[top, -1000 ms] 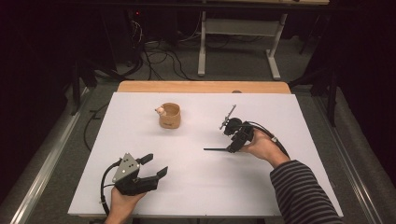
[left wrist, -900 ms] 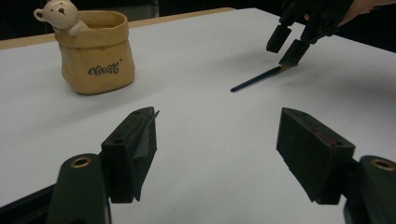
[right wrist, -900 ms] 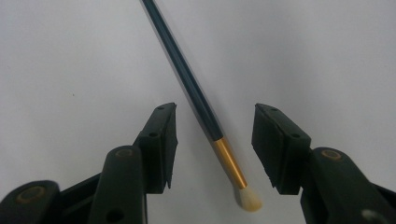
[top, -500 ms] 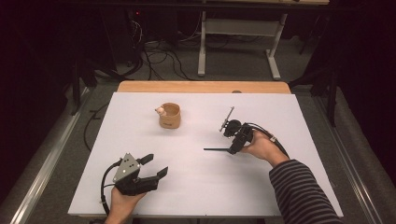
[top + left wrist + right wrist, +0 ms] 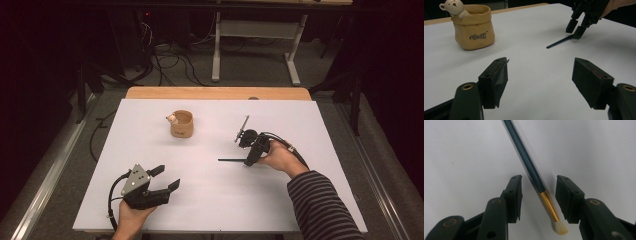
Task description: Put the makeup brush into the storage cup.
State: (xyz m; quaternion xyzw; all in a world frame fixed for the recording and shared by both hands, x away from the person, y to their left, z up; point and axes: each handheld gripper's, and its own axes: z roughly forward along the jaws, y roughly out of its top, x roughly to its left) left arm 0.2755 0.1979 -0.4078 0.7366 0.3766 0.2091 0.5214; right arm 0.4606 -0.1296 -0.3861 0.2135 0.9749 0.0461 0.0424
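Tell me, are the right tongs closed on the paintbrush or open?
Open. In the right gripper view the right tongs straddle the paintbrush, with white table showing between each jaw and its handle.

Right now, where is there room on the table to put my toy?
Free: the middle between the cup and left claw, and the far right corner. Crowded: around the right claw over the brush.

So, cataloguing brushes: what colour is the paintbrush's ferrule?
Gold, on the paintbrush, clearest in the right gripper view.
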